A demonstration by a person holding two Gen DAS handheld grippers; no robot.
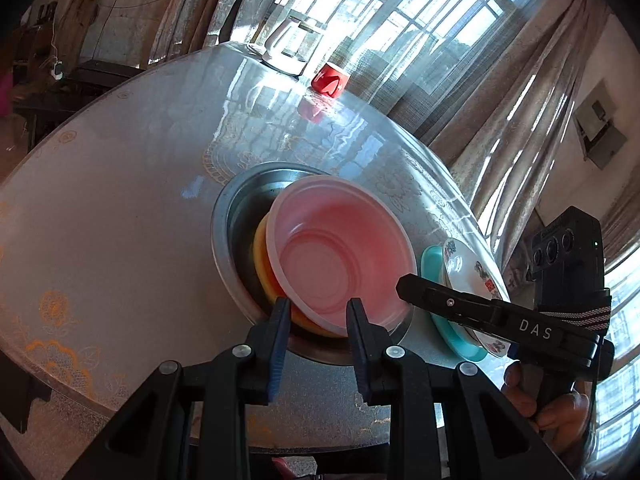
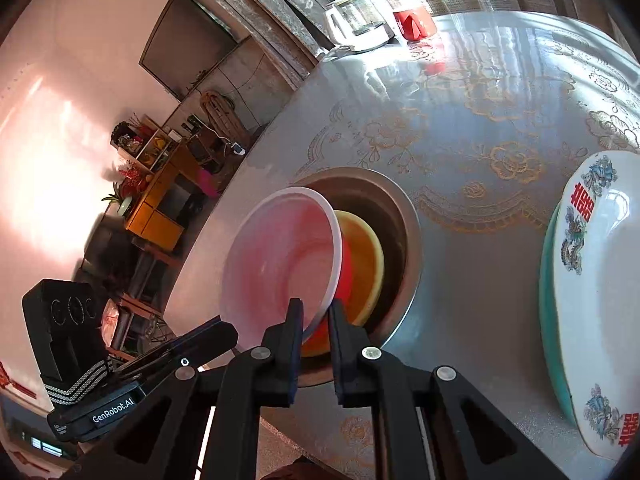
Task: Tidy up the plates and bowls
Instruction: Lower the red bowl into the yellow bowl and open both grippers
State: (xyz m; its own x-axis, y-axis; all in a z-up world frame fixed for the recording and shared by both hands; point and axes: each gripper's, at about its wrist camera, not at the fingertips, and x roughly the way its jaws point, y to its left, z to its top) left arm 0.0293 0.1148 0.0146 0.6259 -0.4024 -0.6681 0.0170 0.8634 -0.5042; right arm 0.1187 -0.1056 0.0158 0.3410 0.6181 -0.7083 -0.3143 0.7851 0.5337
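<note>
Right fingers [image 2: 316,320] pinch pink bowl [image 2: 280,260]; left fingers [image 1: 318,318] straddle it, inside metal basin [image 1: 230,216].

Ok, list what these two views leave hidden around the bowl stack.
- Left wrist view: the orange bowl is mostly covered by the pink bowl.
- Right wrist view: the patterned plate is cut off by the picture edge, and covers most of the teal plate.
- Both views: the metal basin floor is hidden by the bowls.
</note>
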